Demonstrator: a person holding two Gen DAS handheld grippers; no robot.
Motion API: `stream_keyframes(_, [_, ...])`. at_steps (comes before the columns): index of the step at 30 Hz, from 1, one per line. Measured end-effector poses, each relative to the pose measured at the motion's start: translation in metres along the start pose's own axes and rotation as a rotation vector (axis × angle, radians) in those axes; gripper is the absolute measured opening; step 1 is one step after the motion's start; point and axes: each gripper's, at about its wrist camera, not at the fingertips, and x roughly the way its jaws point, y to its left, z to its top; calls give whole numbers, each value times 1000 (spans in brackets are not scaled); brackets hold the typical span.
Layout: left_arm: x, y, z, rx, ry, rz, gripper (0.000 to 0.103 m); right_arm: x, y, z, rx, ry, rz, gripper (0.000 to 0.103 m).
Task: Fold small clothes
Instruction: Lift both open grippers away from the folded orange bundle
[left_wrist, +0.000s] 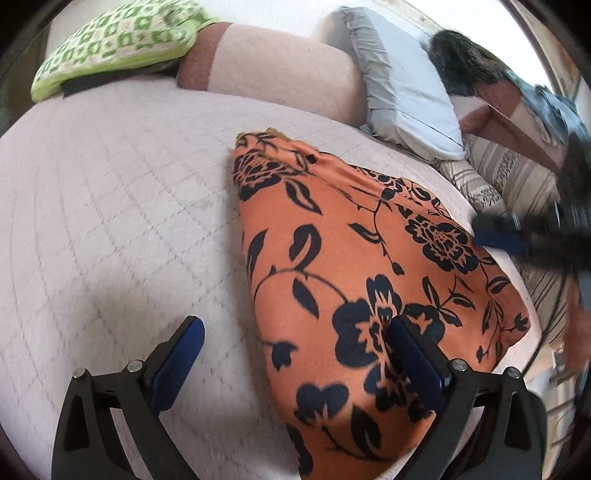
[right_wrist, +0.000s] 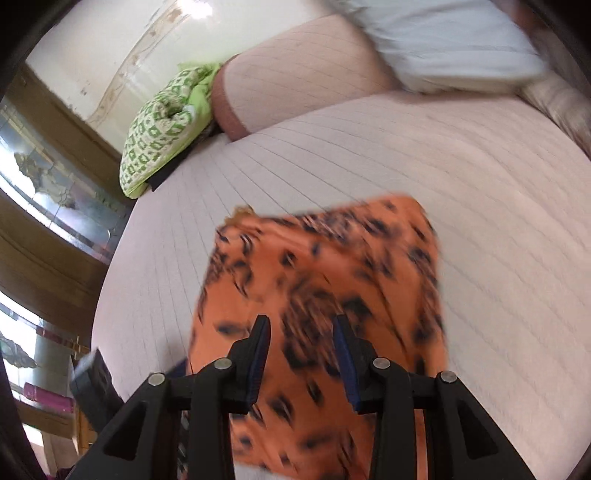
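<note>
An orange garment with a black flower print (left_wrist: 351, 266) lies on the pink quilted bed (left_wrist: 110, 206). My left gripper (left_wrist: 295, 332) is open above its near left edge, one finger over the quilt and one over the cloth. My right gripper shows in the left wrist view (left_wrist: 517, 236) as a blurred dark shape at the garment's right edge. In the right wrist view the right gripper (right_wrist: 301, 328) is open over the garment (right_wrist: 325, 266), which is motion-blurred. Neither gripper holds the cloth.
A green and white patterned cushion (left_wrist: 118, 40) lies at the far left of the bed, next to a pink bolster (left_wrist: 273, 70). A pale blue pillow (left_wrist: 402, 85) and striped bedding (left_wrist: 517, 184) sit at the far right. Wooden furniture (right_wrist: 48, 251) stands beside the bed.
</note>
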Motion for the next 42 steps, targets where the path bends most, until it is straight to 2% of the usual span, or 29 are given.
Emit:
stream_keyframes(1, [-3, 0, -3, -21, 8, 11, 100, 0, -7, -10, 15, 10, -2, 40])
stream_keyframes(2, [-6, -2, -5, -22, 20, 24, 100, 2, -14, -21, 40, 32, -11, 51])
stream_keyframes(4, [-11, -10, -6, 15, 47, 62, 100, 7, -23, -40, 77, 54, -19, 53])
stream_keyframes(7, [-32, -27, -8, 131, 64, 135, 100, -3, -24, -60, 43, -1, -35, 53])
stream_keyframes(9, [-52, -36, -11, 219, 27, 178, 100, -19, -27, -66, 53, -19, 14, 53])
stream_keyframes(11, [-65, -39, -9, 257, 10, 217, 100, -40, -39, -70, 87, -55, 83, 53])
stream_keyframes(13, [-75, -39, -3, 259, 31, 228, 100, -66, -58, -75, 141, -137, 119, 55])
stream_keyframes(15, [-84, -37, 6, 227, 36, 239, 100, -84, -80, -78, 209, -184, 137, 65])
stream_keyframes(19, [-95, -37, 20, 171, 16, 253, 100, -98, -107, -86, 314, -205, 186, 65])
stream_keyframes(21, [-95, -38, 25, 150, 17, 301, 100, -98, -104, -91, 299, -209, 203, 65])
stream_keyframes(24, [-102, -41, 26, 146, 7, 336, 100, -94, -94, -96, 265, -197, 204, 65])
stream_keyframes(28, [-115, -49, 26, 169, -29, 394, 100, -90, -78, -99, 229, -244, 251, 65])
stream_keyframes(31, [-124, -55, 32, 176, -54, 434, 100, -90, -70, -100, 203, -260, 254, 65])
stream_keyframes(37, [-141, -61, 41, 167, -102, 464, 100, -101, -51, -98, 133, -280, 214, 65])
stream_keyframes(42, [-153, -65, 43, 166, -122, 462, 100, -109, -34, -95, 86, -290, 220, 65])
